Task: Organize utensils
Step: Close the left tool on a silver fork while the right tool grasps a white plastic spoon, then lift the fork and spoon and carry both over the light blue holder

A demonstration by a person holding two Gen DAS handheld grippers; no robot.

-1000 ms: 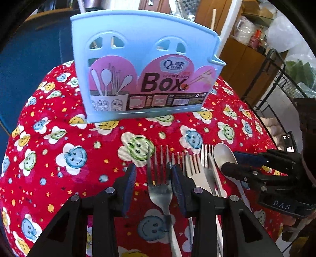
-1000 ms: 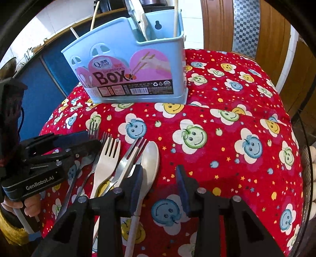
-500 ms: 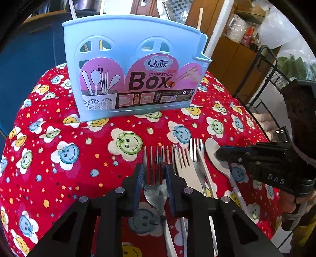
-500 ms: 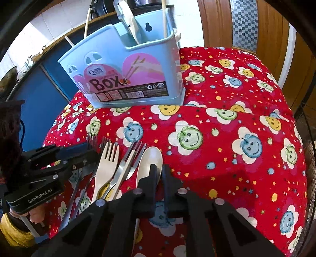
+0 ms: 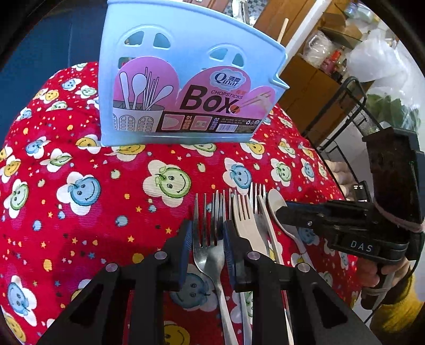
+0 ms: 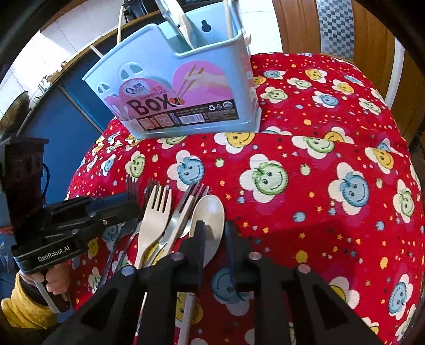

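A row of utensils lies on the red smiley-flower cloth (image 5: 106, 199) in front of the light blue chopsticks box (image 5: 186, 79) (image 6: 186, 87). My left gripper (image 5: 207, 238) (image 6: 131, 205) is shut on the head of a metal fork (image 5: 207, 246). Beside that fork lie a white plastic fork (image 5: 244, 223) (image 6: 155, 212), another metal fork (image 6: 186, 209) and a cream spoon (image 5: 276, 199) (image 6: 209, 212). My right gripper (image 6: 215, 238) (image 5: 281, 213) stands over the spoon's bowl with its jaws opening. Its left finger covers the bowl's edge and its right finger stands clear of it.
The box holds several utensils (image 6: 183, 26) and a chopstick (image 6: 228, 16). A black wire rack (image 5: 353, 111) and wooden cabinets stand to the right of the table, blue furniture (image 6: 66, 119) behind it. The cloth drops away at the table's round edge.
My left gripper's jaws closed from wide apart onto the metal fork. My right gripper's jaws shut over the spoon, then parted again. Both views tipped towards the box.
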